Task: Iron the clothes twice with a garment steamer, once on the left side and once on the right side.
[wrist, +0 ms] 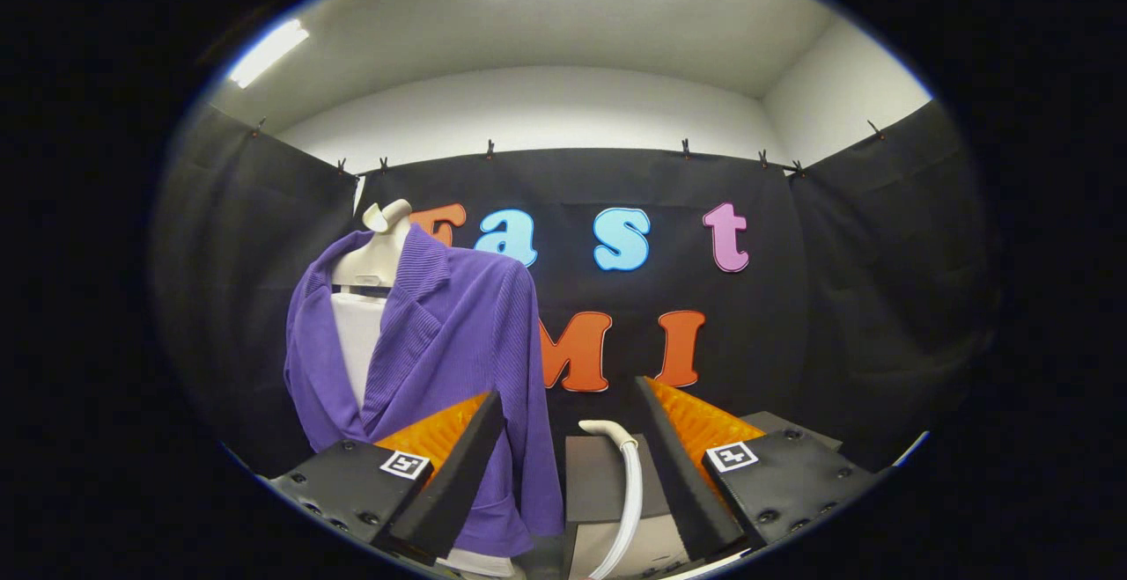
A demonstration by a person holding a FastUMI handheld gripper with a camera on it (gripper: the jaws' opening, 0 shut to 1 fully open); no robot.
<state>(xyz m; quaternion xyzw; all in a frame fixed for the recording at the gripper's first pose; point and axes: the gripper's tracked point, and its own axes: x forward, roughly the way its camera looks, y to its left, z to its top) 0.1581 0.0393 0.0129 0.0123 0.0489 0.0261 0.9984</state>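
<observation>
**Tool open short of the steamer, jacket on its form**

The tool point(568, 466) was held with its fingers spread wide apart and gripped nothing. Between the fingers and just ahead of them stood a grey box-like unit point(607, 483), with a white curved hose point(623, 492) rising in front of it and bending over at its top; whether this belonged to the garment steamer could not be told for certain. The purple jacket point(449, 360) hung on a pale mannequin torso point(374, 272) beyond the left finger point(453, 474), its lapels open over the form's chest. The finger's tip overlapped the jacket's lower hem in view, contact unclear.
</observation>
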